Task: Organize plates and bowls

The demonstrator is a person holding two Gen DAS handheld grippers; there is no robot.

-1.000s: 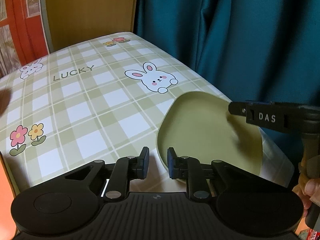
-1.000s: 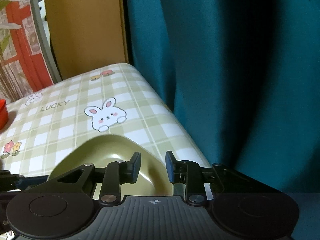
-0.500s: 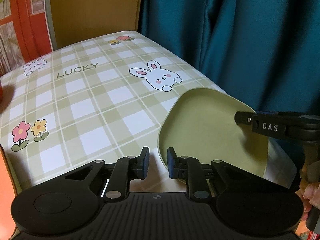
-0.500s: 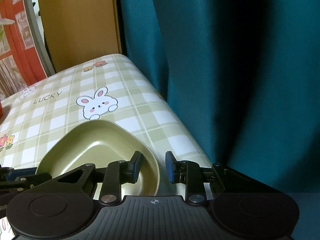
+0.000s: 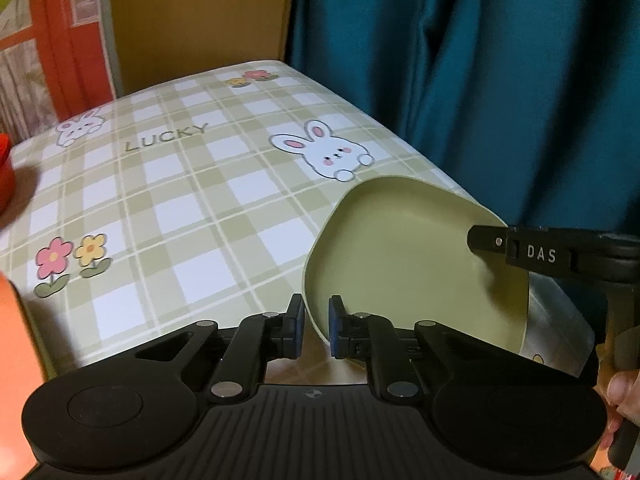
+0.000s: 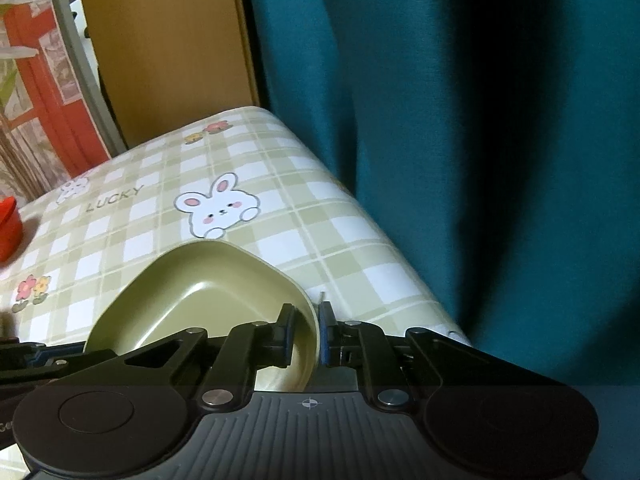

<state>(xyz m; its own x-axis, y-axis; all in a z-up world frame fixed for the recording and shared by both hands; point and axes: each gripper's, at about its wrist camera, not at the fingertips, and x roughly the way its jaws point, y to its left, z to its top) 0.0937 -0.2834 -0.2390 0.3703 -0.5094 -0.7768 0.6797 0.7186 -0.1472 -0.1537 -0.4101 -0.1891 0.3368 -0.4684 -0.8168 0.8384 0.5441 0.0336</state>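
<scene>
A pale green rounded-square plate [image 5: 404, 256] sits tilted at the table's near right corner; it also shows in the right wrist view [image 6: 208, 304]. My left gripper [image 5: 316, 328] has its jaws close together astride the plate's near-left rim. My right gripper [image 6: 306, 332] is narrowed around the plate's right rim, one finger inside, one outside. The right gripper's finger, marked DAS [image 5: 532, 252], reaches over the plate's right edge in the left wrist view.
The table wears a green checked cloth [image 5: 180, 208] with rabbits and "LUCKY". A red object [image 6: 10, 232] stands at the far left. A teal curtain [image 5: 480, 80] hangs past the right edge, a wooden panel [image 5: 192, 20] behind. An orange thing [image 5: 14, 380] is near left.
The right gripper's jaws have narrowed around the plate's right rim. The plate has lifted and tilted slightly, shifting a little toward the table corner. The left gripper keeps its place at the near rim.
</scene>
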